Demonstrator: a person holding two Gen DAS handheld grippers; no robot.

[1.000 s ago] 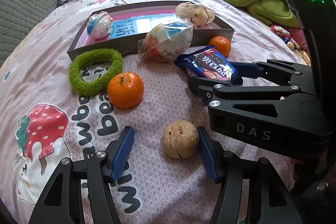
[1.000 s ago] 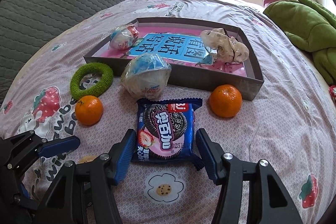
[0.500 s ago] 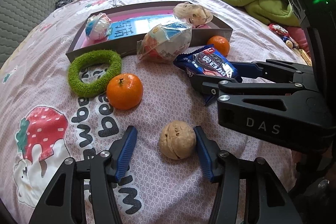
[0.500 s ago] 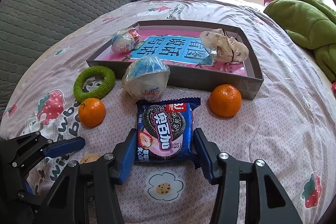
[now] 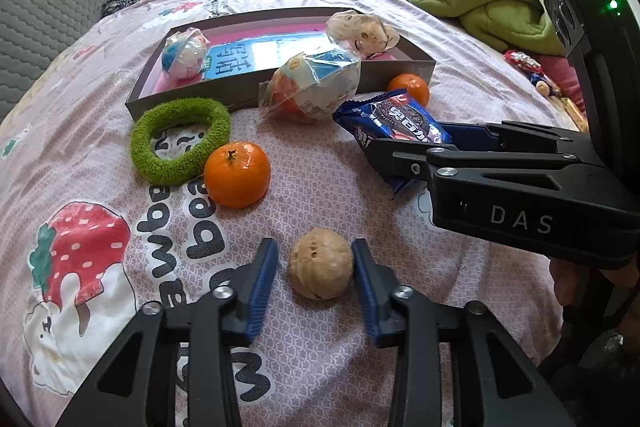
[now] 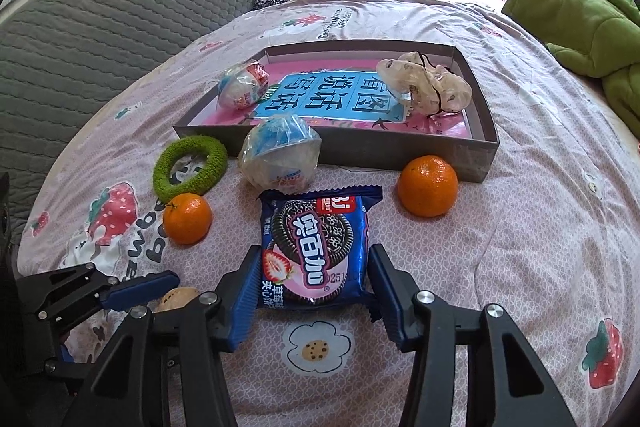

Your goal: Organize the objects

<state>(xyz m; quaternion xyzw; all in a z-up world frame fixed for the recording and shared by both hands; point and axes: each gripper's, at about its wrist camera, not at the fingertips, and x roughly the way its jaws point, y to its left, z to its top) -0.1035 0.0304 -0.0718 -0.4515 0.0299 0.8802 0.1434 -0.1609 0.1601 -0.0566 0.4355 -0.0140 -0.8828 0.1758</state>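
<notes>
Down on the pink printed bedspread (image 5: 328,187), the left gripper (image 5: 316,269) has just been closing around a walnut (image 5: 321,264); its right pad touches the shell, while a thin gap remains on the left, so it is not yet clamped. Beyond lie a green ring (image 5: 180,141), touching an orange (image 5: 237,174), and a wrapped toy egg (image 5: 312,89) against the grey tray (image 6: 360,147). Further right, the right gripper (image 6: 314,283) straddles a blue cookie packet (image 6: 316,247), its jaws having just narrowed, pads at the packet's edges; whether they press is unclear. A second orange (image 6: 427,185) sits beside the tray's corner.
</notes>
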